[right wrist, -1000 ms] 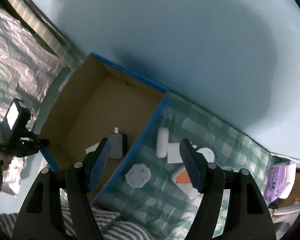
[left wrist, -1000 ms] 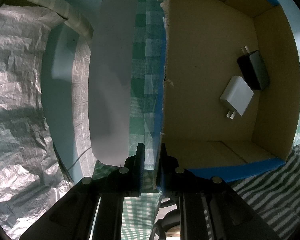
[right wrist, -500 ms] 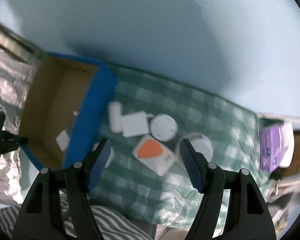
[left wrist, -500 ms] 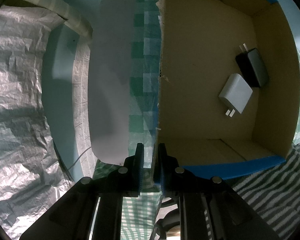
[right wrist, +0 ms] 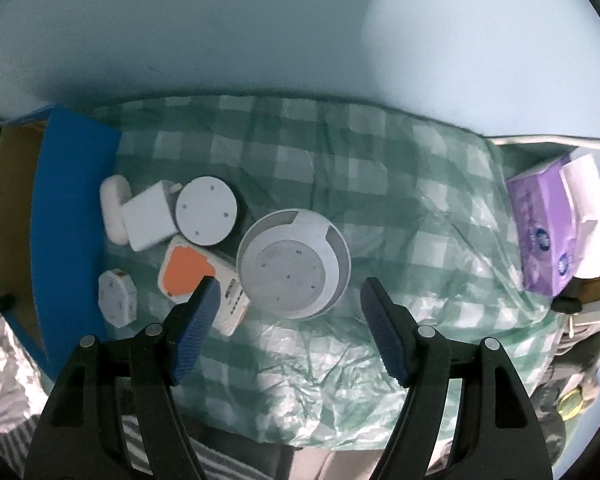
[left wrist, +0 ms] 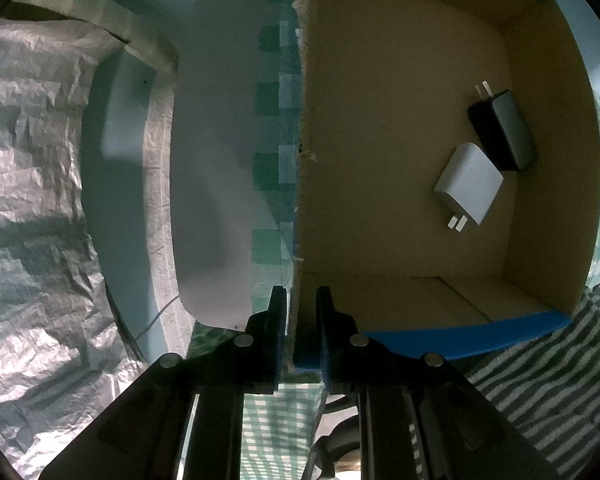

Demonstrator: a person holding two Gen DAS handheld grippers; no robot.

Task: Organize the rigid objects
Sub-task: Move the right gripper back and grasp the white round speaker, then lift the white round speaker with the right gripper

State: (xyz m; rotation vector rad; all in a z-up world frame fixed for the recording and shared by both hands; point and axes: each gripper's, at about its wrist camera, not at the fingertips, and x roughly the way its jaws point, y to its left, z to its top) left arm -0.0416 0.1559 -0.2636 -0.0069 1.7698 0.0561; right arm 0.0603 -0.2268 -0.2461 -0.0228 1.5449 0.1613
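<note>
In the left wrist view my left gripper [left wrist: 300, 300] is shut on the left wall of a blue-edged cardboard box [left wrist: 380, 160]. A white charger [left wrist: 468, 189] and a black charger [left wrist: 502, 130] lie inside the box. In the right wrist view my right gripper [right wrist: 288, 296] is open and points down over a large round white device [right wrist: 294, 264]. Nothing sits between its fingers. To the left lie an orange-and-white adapter [right wrist: 188, 272], a smaller white disc [right wrist: 206, 210], a white cube charger [right wrist: 148, 220], an oblong white piece [right wrist: 114, 208] and an octagonal white plug [right wrist: 118, 298], beside the box's blue wall [right wrist: 70, 220].
A green checked cloth [right wrist: 380, 184] covers the table. A purple tissue pack [right wrist: 548, 224] sits at its right edge. Crinkled silver foil [left wrist: 32, 200] lies left of the box, and striped fabric [left wrist: 548, 380] in front of it. A pale blue wall [right wrist: 300, 32] stands behind the table.
My right gripper has swung right and down, from over the box to above the loose objects on the cloth, and rolled. The left gripper keeps its hold on the box wall, unmoved.
</note>
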